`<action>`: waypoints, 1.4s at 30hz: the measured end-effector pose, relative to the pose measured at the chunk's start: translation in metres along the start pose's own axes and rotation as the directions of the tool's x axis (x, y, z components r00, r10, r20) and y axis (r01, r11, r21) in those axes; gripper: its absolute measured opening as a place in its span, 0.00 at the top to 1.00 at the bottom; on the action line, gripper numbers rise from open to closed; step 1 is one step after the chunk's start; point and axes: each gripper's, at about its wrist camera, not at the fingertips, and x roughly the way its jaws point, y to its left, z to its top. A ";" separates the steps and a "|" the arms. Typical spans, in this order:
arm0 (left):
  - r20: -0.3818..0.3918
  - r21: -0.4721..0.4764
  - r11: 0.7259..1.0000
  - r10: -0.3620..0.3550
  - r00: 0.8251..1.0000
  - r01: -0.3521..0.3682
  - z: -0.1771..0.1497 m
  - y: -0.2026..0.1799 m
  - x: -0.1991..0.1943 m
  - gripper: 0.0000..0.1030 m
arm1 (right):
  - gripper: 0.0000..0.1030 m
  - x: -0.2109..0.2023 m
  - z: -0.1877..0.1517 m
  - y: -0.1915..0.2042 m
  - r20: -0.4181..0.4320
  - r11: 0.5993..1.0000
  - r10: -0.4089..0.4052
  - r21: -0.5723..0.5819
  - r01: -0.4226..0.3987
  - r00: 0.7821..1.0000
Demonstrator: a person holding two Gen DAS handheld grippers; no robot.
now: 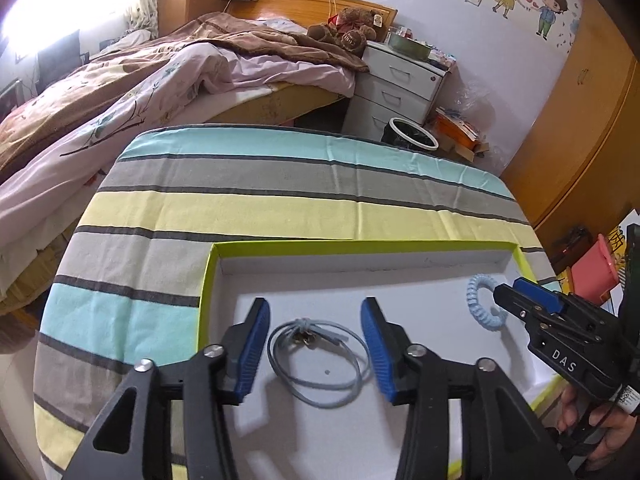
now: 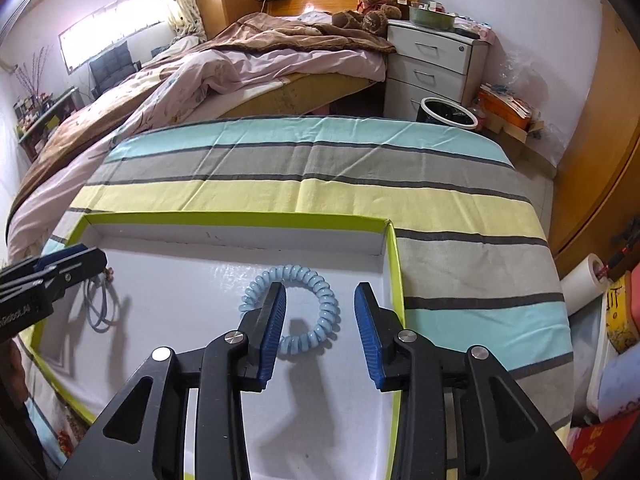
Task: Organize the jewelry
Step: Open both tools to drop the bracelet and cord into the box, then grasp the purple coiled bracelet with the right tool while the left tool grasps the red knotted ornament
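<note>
A shallow box with a lime-green rim (image 1: 207, 276) (image 2: 394, 268) and a white floor lies on the striped cloth. A thin grey-blue cord loop with a small charm (image 1: 303, 330) (image 2: 100, 312) rests on the floor at the left. My left gripper (image 1: 315, 308) (image 2: 94, 260) stands open over it, pads apart on either side and not touching it. A light blue coil bracelet (image 2: 296, 270) (image 1: 476, 284) lies at the right. My right gripper (image 2: 321, 291) (image 1: 500, 296) is open above it, its left finger over the ring and its right finger outside it.
The striped cloth (image 1: 280, 208) covers the table beyond the box. Behind stands a bed (image 1: 160, 80), a white drawer unit (image 1: 396, 84) and a black bin (image 1: 412, 134). A wooden wardrobe (image 1: 580, 120) and clutter crowd the right side. A hand (image 1: 600, 428) holds the right gripper.
</note>
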 end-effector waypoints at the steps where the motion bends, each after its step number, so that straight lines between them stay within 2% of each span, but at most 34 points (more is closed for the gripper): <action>1: 0.009 0.008 1.000 0.006 1.000 -0.006 -0.002 -0.002 -0.005 0.53 | 0.64 -0.002 -0.001 0.000 0.005 1.000 0.005 0.004 -0.005 1.000; 12: 0.102 0.106 0.989 0.094 0.990 -0.105 -0.034 -0.019 -0.057 0.53 | 0.64 -0.050 -0.021 0.012 0.084 0.999 0.047 -0.015 -0.046 0.995; 16: 0.103 0.148 0.978 0.132 0.986 -0.146 -0.050 -0.026 -0.072 0.53 | 0.64 -0.073 -0.038 0.020 0.128 0.999 0.040 -0.029 -0.037 0.991; 23: 0.113 0.122 0.988 0.078 0.991 -0.092 -0.080 -0.017 -0.094 0.53 | 0.63 -0.100 -0.067 0.026 0.183 0.997 0.078 -0.016 -0.077 0.980; 25: 0.116 0.133 0.987 0.069 0.991 -0.085 -0.088 -0.013 -0.100 0.53 | 0.60 -0.104 -0.077 0.028 0.179 0.997 0.076 -0.022 -0.074 0.981; 28: 0.129 0.123 0.992 0.009 0.992 -0.025 -0.096 -0.006 -0.112 0.53 | 0.55 -0.111 -0.089 0.033 0.192 0.996 0.084 -0.021 -0.081 0.978; 29: 0.135 0.121 0.992 0.003 0.991 -0.019 -0.098 -0.003 -0.115 0.47 | 0.55 -0.112 -0.093 0.033 0.192 0.996 0.093 -0.015 -0.092 0.977; 30: 0.136 0.122 0.992 0.003 0.991 -0.019 -0.100 -0.001 -0.118 0.35 | 0.55 -0.113 -0.097 0.034 0.192 0.995 0.101 -0.010 -0.101 0.976; 32: 0.121 0.117 0.993 0.000 0.993 -0.014 -0.106 0.004 -0.122 0.26 | 0.55 -0.116 -0.102 0.037 0.196 0.994 0.109 -0.009 -0.109 0.974; 34: 0.074 0.106 0.994 -0.013 0.997 0.005 -0.109 0.011 -0.120 0.26 | 0.54 -0.118 -0.107 0.040 0.205 0.993 0.117 -0.005 -0.118 0.972; 37: 0.103 0.077 0.997 0.009 0.995 -0.017 -0.121 0.019 -0.126 0.26 | 0.54 -0.117 -0.117 0.043 0.187 0.988 0.149 -0.001 -0.151 0.971; 39: 0.118 0.091 0.995 0.018 0.993 -0.029 -0.127 0.019 -0.129 0.26 | 0.54 -0.113 -0.124 0.049 0.160 0.989 0.149 -0.015 -0.149 0.976; 42: 0.095 0.062 0.998 0.006 0.995 -0.012 -0.135 0.023 -0.126 0.26 | 0.54 -0.105 -0.136 0.057 0.105 0.989 0.146 -0.019 -0.144 0.984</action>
